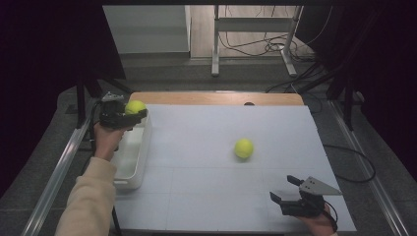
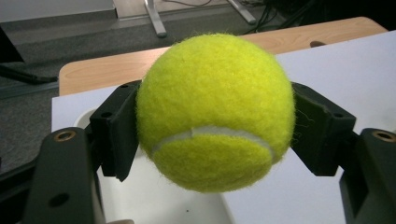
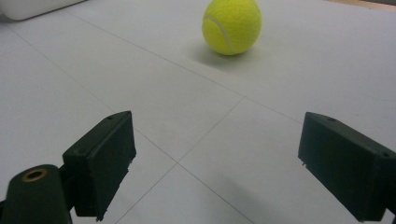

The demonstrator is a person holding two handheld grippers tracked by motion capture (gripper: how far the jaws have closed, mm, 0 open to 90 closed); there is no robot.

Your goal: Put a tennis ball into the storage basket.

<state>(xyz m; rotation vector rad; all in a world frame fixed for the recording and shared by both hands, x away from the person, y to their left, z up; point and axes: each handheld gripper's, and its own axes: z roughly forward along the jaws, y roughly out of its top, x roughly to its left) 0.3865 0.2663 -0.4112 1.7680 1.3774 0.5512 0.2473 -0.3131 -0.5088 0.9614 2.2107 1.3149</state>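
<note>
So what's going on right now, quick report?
Left gripper shut on ball, over white bin. Right gripper open, low, empty. Second ball loose on table. Nothing in the way.

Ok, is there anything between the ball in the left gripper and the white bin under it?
Nothing visible. The left gripper holds the tennis ball over the far end of the white bin, with open air below and the bin's inside bare where it shows. The second ball lies apart on the white mat.
</note>
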